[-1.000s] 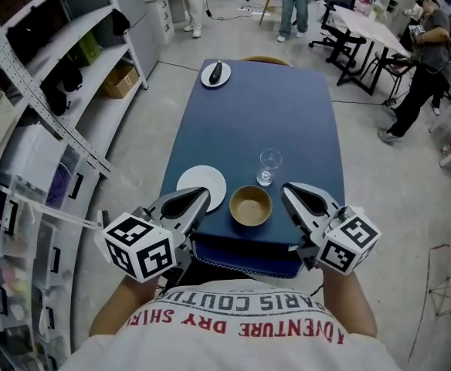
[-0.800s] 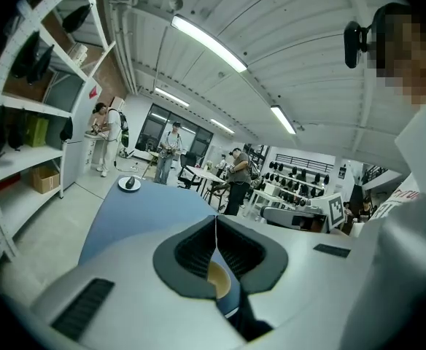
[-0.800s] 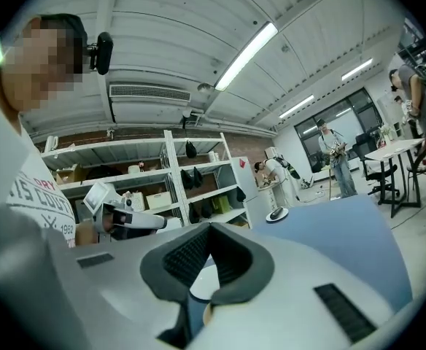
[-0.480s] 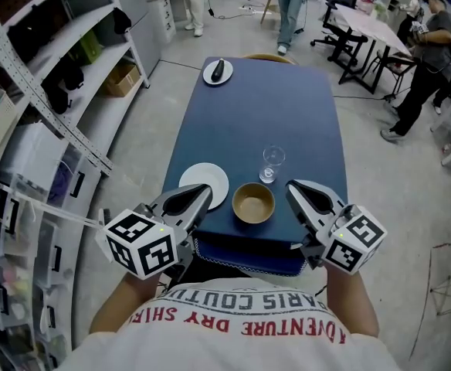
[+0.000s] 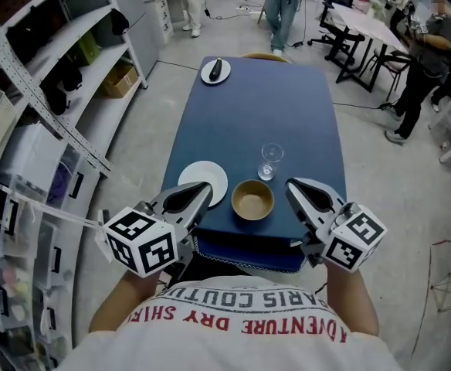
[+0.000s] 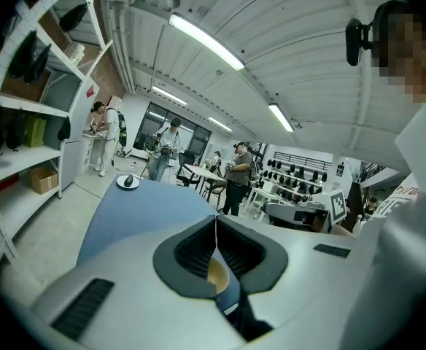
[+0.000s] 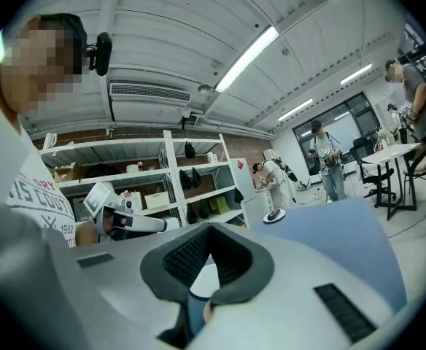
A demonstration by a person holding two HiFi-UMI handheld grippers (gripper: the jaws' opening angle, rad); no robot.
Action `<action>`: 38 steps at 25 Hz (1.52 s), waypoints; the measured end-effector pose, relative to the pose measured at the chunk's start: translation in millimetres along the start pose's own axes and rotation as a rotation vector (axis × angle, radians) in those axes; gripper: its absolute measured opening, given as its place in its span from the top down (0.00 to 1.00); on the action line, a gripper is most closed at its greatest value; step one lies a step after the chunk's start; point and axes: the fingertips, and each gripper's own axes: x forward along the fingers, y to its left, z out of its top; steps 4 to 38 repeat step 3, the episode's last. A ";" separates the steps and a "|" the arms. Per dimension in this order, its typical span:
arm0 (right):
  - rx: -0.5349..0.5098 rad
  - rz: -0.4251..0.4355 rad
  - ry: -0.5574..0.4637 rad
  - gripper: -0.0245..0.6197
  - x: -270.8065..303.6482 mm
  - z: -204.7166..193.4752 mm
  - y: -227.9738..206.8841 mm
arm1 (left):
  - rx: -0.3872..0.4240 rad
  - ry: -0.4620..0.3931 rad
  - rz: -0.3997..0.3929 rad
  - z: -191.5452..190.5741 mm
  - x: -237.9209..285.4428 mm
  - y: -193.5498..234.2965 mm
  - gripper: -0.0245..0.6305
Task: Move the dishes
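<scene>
On the blue table (image 5: pixel 264 107) a white plate (image 5: pixel 204 182) lies near the front left. A tan bowl (image 5: pixel 252 200) sits beside it, and a clear glass (image 5: pixel 270 161) stands just behind the bowl. At the far left corner a second plate (image 5: pixel 215 70) carries a dark object. My left gripper (image 5: pixel 202 191) hovers over the front edge by the white plate, jaws shut and empty. My right gripper (image 5: pixel 291 185) hangs right of the bowl, also shut with nothing in it. In the left gripper view the bowl (image 6: pixel 215 274) shows below the closed tips (image 6: pixel 214 223). In the right gripper view the plate (image 7: pixel 200 281) shows under the closed tips (image 7: pixel 209 229).
Metal shelving (image 5: pixel 40 76) runs along the left side with a floor gap beside the table. A chair back (image 5: pixel 266 58) shows at the table's far end. Desks (image 5: pixel 364 25) and standing people (image 5: pixel 430 52) fill the back right.
Both grippers and all dishes stay where they were. A person beyond the table's far end has walked a little to the left.
</scene>
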 end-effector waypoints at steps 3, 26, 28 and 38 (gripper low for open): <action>-0.006 0.002 -0.003 0.93 2.2 3.8 1.5 | 0.003 -0.001 0.001 1.8 -1.1 1.2 0.92; -0.006 0.002 -0.003 0.93 2.2 3.8 1.5 | 0.003 -0.001 0.001 1.8 -1.1 1.2 0.92; -0.006 0.002 -0.003 0.93 2.2 3.8 1.5 | 0.003 -0.001 0.001 1.8 -1.1 1.2 0.92; -0.006 0.002 -0.003 0.93 2.2 3.8 1.5 | 0.003 -0.001 0.001 1.8 -1.1 1.2 0.92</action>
